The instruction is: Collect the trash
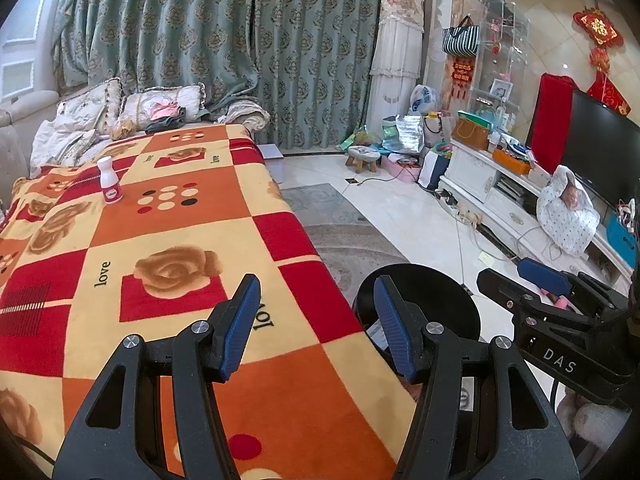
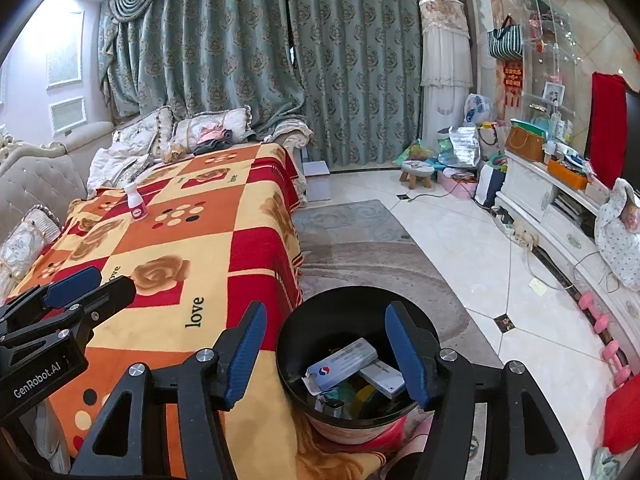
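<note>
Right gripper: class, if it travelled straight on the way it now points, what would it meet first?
Most likely the black bin and the flat cartons inside it: the right gripper points down over its opening, jaws open and empty. Depth is hard to judge.

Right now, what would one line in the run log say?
left gripper: open, empty | right gripper: open, empty, above round black trash bin | flat cardboard boxes: in bin | small white-and-pink bottle: upright on blanket

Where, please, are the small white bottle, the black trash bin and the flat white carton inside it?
small white bottle (image 1: pixel 109 181), left wrist view, on its body.
black trash bin (image 2: pixel 320 304), right wrist view, on its far rim.
flat white carton (image 2: pixel 342 364), right wrist view, on its top face.
</note>
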A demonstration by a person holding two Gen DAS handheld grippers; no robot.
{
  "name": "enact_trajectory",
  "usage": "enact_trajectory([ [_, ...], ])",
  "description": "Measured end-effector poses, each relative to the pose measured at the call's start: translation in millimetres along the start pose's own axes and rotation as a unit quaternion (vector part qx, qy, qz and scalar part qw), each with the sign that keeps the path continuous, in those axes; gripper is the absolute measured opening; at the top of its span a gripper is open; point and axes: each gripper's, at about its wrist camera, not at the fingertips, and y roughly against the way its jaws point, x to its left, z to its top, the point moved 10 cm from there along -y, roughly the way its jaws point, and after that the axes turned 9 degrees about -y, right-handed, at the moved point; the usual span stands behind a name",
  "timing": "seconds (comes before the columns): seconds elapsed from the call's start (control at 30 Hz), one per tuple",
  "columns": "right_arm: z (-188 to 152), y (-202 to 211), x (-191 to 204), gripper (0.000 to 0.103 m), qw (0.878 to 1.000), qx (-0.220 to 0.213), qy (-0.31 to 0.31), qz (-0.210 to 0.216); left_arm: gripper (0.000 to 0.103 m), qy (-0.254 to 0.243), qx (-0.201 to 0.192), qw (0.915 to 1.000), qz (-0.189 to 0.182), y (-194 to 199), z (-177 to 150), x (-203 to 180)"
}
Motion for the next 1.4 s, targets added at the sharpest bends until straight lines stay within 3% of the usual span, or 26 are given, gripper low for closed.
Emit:
enact_trajectory([
  [1.4, -7.4, -4.7, -10.7, 0.064, 1.0, 0.014, -0.005, -0.007, 0.058, -0.004, 0.007, 1.0, -0.005, 0.1, -1.3, -13.7],
])
